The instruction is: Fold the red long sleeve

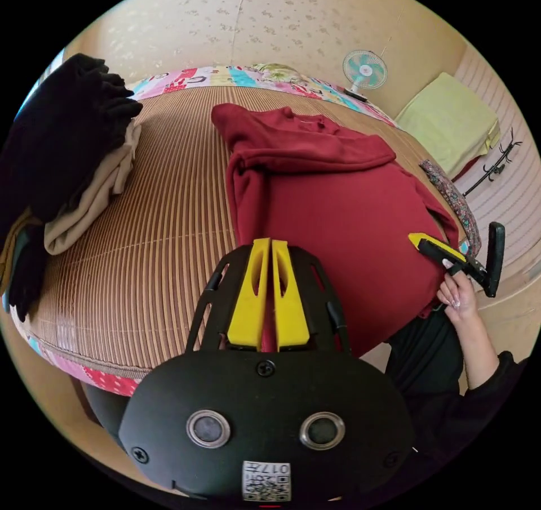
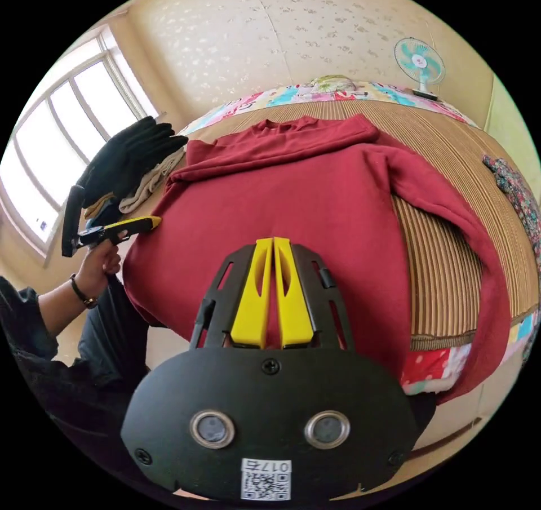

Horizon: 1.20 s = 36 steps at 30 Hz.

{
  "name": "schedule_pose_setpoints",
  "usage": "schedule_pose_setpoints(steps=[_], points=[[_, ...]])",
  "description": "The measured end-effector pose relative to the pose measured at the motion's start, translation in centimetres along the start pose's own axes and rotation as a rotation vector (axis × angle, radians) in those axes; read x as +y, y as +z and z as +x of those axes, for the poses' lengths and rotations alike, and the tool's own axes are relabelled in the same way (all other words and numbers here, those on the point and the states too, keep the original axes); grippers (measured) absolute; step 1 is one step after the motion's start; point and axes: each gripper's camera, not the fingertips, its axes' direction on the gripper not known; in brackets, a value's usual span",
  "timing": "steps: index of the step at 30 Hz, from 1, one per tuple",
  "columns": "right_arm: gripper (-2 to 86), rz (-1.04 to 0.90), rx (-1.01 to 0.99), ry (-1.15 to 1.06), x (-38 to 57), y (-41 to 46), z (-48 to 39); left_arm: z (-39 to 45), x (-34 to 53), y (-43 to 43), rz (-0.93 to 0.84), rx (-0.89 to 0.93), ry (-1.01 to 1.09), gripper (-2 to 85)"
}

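The red long sleeve (image 1: 338,205) lies spread on a striped bamboo mat (image 1: 169,194), collar at the far end. One sleeve is folded across the chest (image 1: 304,155). In the right gripper view the other sleeve (image 2: 484,284) trails over the mat's near edge. My left gripper (image 1: 271,244) is shut on the near hem at one corner; it also appears held by a hand (image 2: 143,224) at the shirt's edge. My right gripper (image 2: 273,242) is shut on the hem further along, and in the left gripper view it appears in a hand (image 1: 420,240) at the shirt's other corner.
A stack of folded black and beige clothes (image 1: 84,155) sits on the mat beside the shirt. A small fan (image 1: 364,70) stands by the far wall. A floral cloth (image 2: 513,189) lies at the mat's side, a window (image 2: 56,155) is beyond the stack.
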Motion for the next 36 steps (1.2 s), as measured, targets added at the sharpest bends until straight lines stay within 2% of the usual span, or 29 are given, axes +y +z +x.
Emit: schedule_pose_setpoints(steps=[1,3,4,6,9,13,15,16,18,19,21,22,23,25,27,28,30,32,33,36], points=[[4.0,0.031,0.003,0.053,0.3,-1.6,1.0,0.2,-0.1,0.1,-0.002,-0.012,0.011,-0.8],[5.3,0.232,-0.062,0.437,3.5,-8.5,7.4,-0.3,0.1,0.3,0.022,0.005,-0.014,-0.9],[5.8,0.280,-0.120,0.560,4.9,-9.8,9.4,-0.7,0.3,0.3,0.033,0.022,-0.032,-0.9],[9.5,0.466,-0.503,0.972,11.4,-12.7,17.6,-2.9,1.1,0.5,0.081,0.140,-0.131,-0.8],[13.5,0.523,-0.801,1.262,16.9,-12.1,24.3,-6.3,1.8,1.0,0.094,0.328,-0.248,-0.7],[12.5,0.529,-0.832,1.385,18.9,-12.0,29.5,-8.1,2.0,1.2,0.096,0.421,-0.290,-0.6],[7.3,0.513,-0.802,1.548,19.1,-12.7,30.5,-8.3,2.2,1.0,0.106,0.423,-0.279,-0.7],[5.7,0.537,-0.770,1.553,18.7,-13.5,30.3,-8.5,2.2,1.0,0.108,0.429,-0.279,-0.7],[4.2,0.773,-0.554,1.349,14.5,-18.9,27.6,-9.4,2.5,1.2,0.120,0.478,-0.286,-0.7],[4.0,0.809,-0.481,1.293,12.8,-20.3,26.5,-9.6,2.6,1.3,0.124,0.490,-0.290,-0.7],[3.6,0.890,-0.263,0.992,3.7,-23.7,20.7,-9.9,2.9,1.4,0.136,0.503,-0.285,-0.8],[3.6,0.897,-0.246,0.904,1.1,-24.0,19.0,-9.9,2.9,1.4,0.139,0.500,-0.280,-0.8],[3.6,0.889,-0.261,0.726,-4.3,-23.7,15.4,-9.9,3.0,1.4,0.145,0.493,-0.272,-0.8],[3.6,0.827,-0.373,0.474,-12.0,-21.3,9.1,-9.9,3.1,1.3,0.150,0.488,-0.267,-0.8],[3.7,0.662,-0.504,0.177,-19.5,-15.2,-0.9,-9.9,3.2,1.2,0.153,0.489,-0.264,-0.9],[3.8,0.599,-0.528,0.115,-20.7,-13.1,-3.4,-9.9,3.2,1.2,0.154,0.492,-0.263,-0.9],[4.2,0.278,-0.554,-0.016,-22.3,-2.3,-12.4,-10.0,3.3,1.2,0.152,0.504,-0.275,-0.9],[4.8,0.026,-0.483,-0.022,-19.9,6.0,-17.0,-10.1,3.4,1.1,0.141,0.514,-0.293,-0.8],[5.4,-0.071,-0.372,-0.013,-16.7,9.8,-19.1,-10.0,3.4,0.9,0.119,0.515,-0.305,-0.6],[7.4,-0.065,-0.101,-0.069,-7.2,12.4,-22.5,-9.2,3.4,-0.6,0.055,0.458,-0.285,0.6]])
